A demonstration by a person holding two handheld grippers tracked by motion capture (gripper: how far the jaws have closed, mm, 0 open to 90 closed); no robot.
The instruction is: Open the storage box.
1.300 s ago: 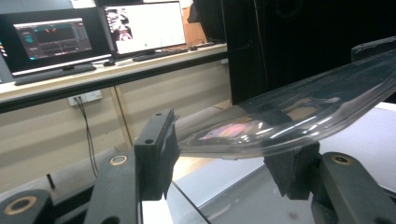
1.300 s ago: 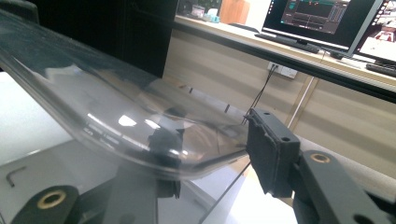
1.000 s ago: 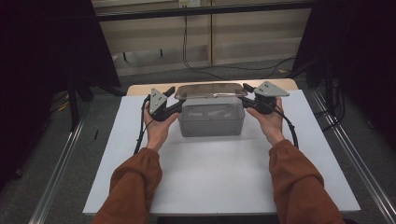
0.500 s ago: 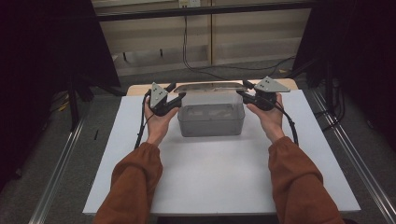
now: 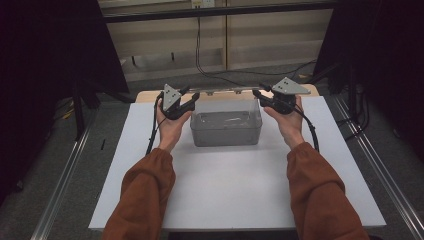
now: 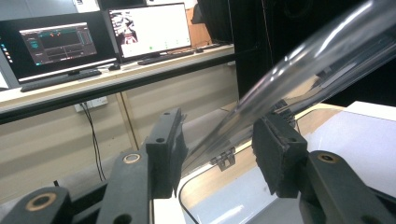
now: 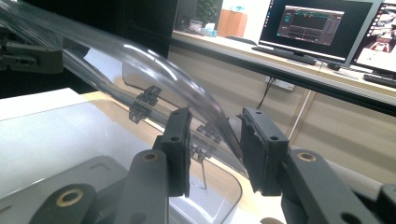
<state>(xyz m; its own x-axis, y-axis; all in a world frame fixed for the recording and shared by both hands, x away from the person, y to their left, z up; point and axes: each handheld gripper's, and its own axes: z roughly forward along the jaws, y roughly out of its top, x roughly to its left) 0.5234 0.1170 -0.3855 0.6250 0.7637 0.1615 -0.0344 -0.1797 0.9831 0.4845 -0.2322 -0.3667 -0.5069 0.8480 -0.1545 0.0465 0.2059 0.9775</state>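
Clear plastic lid (image 5: 227,93), raised over the box (image 5: 226,128) at the white table's (image 5: 225,200) far edge, passed between both grippers' jaws. Left gripper (image 5: 192,97) and right gripper (image 5: 256,93) had just been narrowing around its ends; contact could not be confirmed. Both forearms reached forward, palms facing inward.

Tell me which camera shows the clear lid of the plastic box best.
The high view: the clear lid shows as a whole, raised at the back of the plastic box, one gripper at each end. The left gripper view has only its curved edge between the jaws; the right gripper view shows an edge and hinges.
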